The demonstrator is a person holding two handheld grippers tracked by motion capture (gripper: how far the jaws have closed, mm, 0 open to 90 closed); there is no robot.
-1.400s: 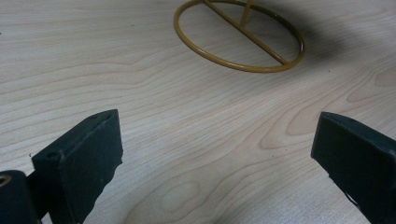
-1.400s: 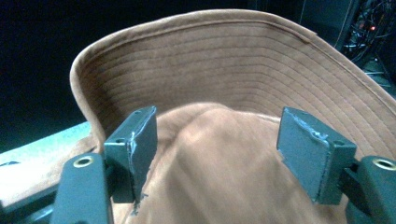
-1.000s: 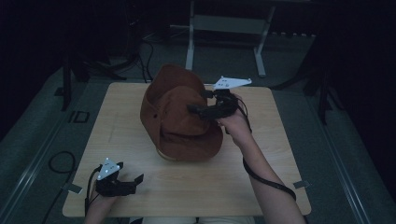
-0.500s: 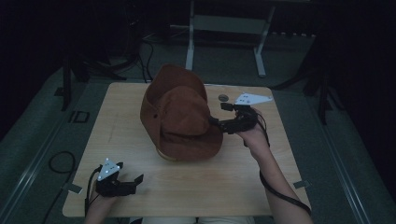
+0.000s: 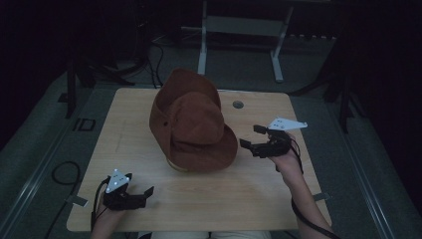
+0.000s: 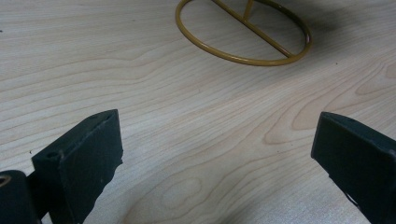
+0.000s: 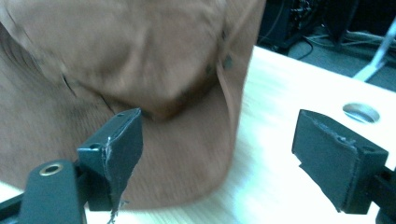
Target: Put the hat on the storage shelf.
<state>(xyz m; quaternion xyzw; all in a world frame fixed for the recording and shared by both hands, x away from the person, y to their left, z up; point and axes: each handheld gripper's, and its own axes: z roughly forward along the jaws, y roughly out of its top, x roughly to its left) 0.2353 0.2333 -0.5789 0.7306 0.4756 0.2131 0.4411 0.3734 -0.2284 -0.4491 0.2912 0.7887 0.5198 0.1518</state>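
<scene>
A brown brimmed hat (image 5: pixel 191 122) rests tilted on a stand in the middle of the wooden table (image 5: pixel 259 194); the stand's yellow wire ring base (image 6: pixel 243 32) lies on the wood. My right gripper (image 5: pixel 253 138) is open just right of the hat's brim, apart from it, jaws wide with nothing between them. The right gripper view has the hat (image 7: pixel 140 70) close in front, its brim hanging toward the tabletop. My left gripper (image 5: pixel 142 191) sits open near the table's front left corner, empty, pointing toward the ring base.
A round cable hole (image 5: pixel 238 105) lies in the table behind the right gripper. Beyond the far edge stands a metal frame (image 5: pixel 239 30) on the dark floor. A cable loop (image 5: pixel 62 172) lies on the floor at the left.
My right gripper has let go of the hat and pulled back to the right and toward the front, opening. The hat stays on its stand. The left gripper has not moved.
</scene>
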